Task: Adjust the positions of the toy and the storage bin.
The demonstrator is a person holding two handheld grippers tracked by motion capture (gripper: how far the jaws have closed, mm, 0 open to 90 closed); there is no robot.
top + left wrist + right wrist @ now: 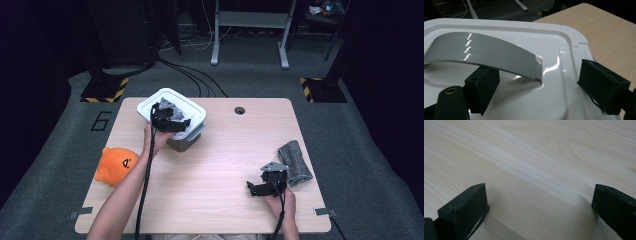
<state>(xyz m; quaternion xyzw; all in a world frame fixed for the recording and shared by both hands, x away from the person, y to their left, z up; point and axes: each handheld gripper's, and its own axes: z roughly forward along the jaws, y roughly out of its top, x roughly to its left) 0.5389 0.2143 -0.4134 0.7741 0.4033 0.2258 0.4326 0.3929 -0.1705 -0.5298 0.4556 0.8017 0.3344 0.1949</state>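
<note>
So we have the left gripper (534, 87) wide open over the white bin's lid (554, 100), its grey handle (481, 53) ungrasped; the right gripper (539, 210) idles open near the table's (210, 165) right.

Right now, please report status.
Left gripper open at lid handle of white bin. Right gripper open, above bare table. Nothing in the way.

One white lidded bin (172, 116), one orange plush toy (116, 165), one grey cloth (295, 162), two grippers
</note>
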